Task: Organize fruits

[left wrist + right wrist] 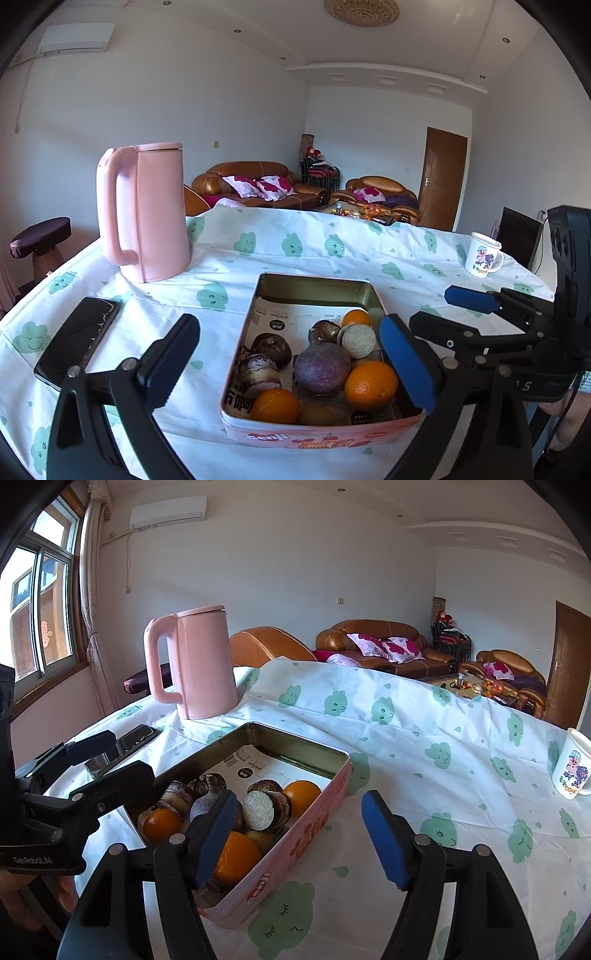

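Note:
A pink tin lies on the cloud-print cloth, its far half bare. Its near half holds three oranges, a purple fruit, several dark brown fruits and a cut piece with a pale face. My left gripper is open wide above the tin's near end, with nothing between the pads. From the right, my right gripper is open; its left finger hangs over the fruit and its right finger over the cloth, with the tin's wall below the gap. Each gripper also shows in the other view: right gripper, left gripper.
A tall pink kettle stands behind the tin on the left. A dark phone lies near the left table edge. A printed white mug stands at the far right. Sofas and a door fill the room behind the table.

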Action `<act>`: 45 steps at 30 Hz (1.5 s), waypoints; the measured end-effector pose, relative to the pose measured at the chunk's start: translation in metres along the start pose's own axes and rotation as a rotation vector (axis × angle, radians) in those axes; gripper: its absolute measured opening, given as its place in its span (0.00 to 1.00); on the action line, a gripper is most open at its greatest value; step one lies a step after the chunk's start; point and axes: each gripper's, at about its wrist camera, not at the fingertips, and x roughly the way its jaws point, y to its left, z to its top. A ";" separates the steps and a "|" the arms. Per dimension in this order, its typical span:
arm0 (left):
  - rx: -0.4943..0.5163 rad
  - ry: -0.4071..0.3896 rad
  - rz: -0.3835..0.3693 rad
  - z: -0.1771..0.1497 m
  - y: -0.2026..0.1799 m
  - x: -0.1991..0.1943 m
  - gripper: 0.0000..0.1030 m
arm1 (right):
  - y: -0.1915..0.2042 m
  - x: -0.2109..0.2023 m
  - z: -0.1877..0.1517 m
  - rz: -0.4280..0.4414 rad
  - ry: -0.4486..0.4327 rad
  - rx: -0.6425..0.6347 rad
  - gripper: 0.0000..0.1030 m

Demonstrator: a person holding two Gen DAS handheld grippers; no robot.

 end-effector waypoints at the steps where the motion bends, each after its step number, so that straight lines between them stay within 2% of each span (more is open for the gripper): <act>1: -0.003 -0.002 -0.003 0.000 0.000 -0.001 0.97 | 0.000 -0.003 -0.001 -0.001 -0.004 0.000 0.70; 27: 0.013 -0.009 -0.026 0.002 -0.023 -0.007 0.99 | -0.015 -0.049 -0.010 -0.027 -0.052 0.025 0.71; 41: 0.030 -0.012 -0.030 0.005 -0.031 -0.009 1.00 | -0.017 -0.058 -0.012 -0.043 -0.068 0.020 0.72; 45: 0.007 -0.018 -0.035 0.006 -0.030 -0.011 1.00 | -0.020 -0.059 -0.015 -0.051 -0.068 0.025 0.72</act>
